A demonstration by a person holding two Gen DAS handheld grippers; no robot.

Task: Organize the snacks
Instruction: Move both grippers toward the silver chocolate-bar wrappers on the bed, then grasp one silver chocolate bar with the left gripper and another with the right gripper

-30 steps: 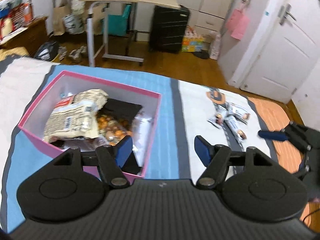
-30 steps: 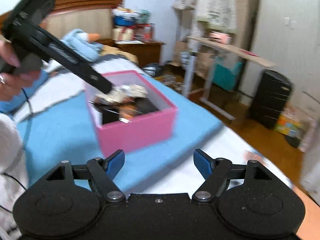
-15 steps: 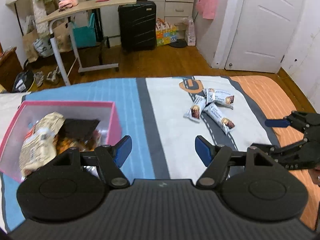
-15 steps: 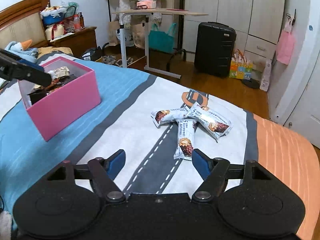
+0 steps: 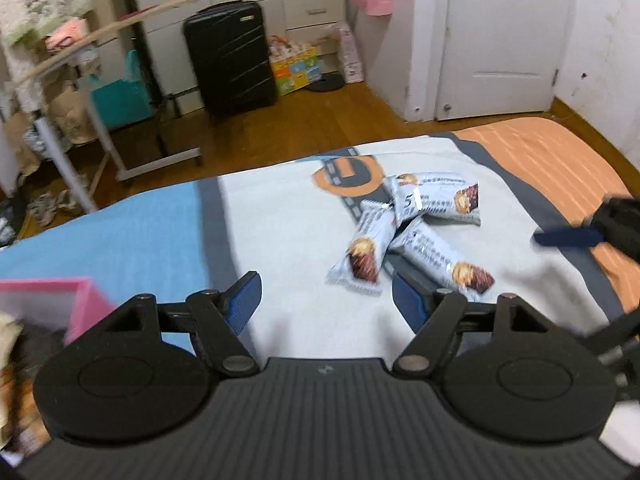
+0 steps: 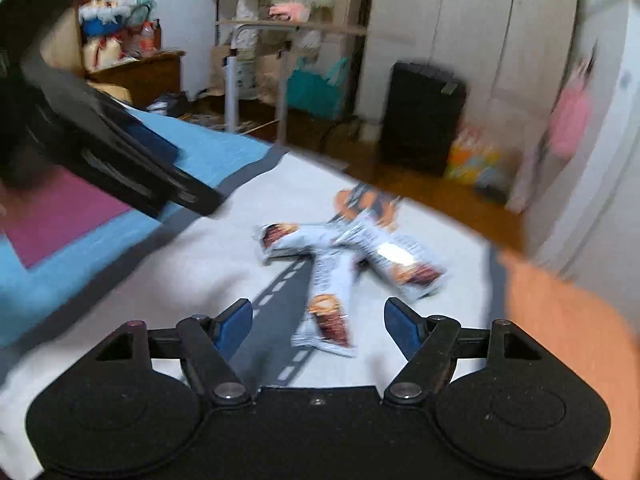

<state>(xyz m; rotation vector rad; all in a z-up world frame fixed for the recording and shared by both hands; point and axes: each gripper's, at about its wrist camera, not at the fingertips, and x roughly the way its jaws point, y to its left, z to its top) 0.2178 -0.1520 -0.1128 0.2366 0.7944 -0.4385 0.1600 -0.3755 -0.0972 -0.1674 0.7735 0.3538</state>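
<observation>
Three white snack bars lie crossed on the white part of the bed cover (image 5: 280, 240): one nearest (image 5: 360, 252), one behind (image 5: 436, 200), one to the right (image 5: 444, 260). My left gripper (image 5: 324, 292) is open and empty, just short of the nearest bar. My right gripper (image 6: 318, 316) is open above the bars (image 6: 400, 260), and one bar (image 6: 328, 304) lies under the gap, untouched. A blue finger (image 5: 568, 238) of the right gripper shows at the right. The pink box (image 5: 80, 300) of snacks sits at the far left.
The bed's far edge runs just behind the bars, with wooden floor beyond. A black suitcase (image 5: 230, 56), a rolling desk (image 5: 80, 52) and a white door (image 5: 504, 36) stand in the room. An orange stripe (image 5: 560, 160) covers the bed's right side.
Both grippers have swung away from the pink box to the right and come down closer to the snack bars. The box has slid to the left edge of both views.
</observation>
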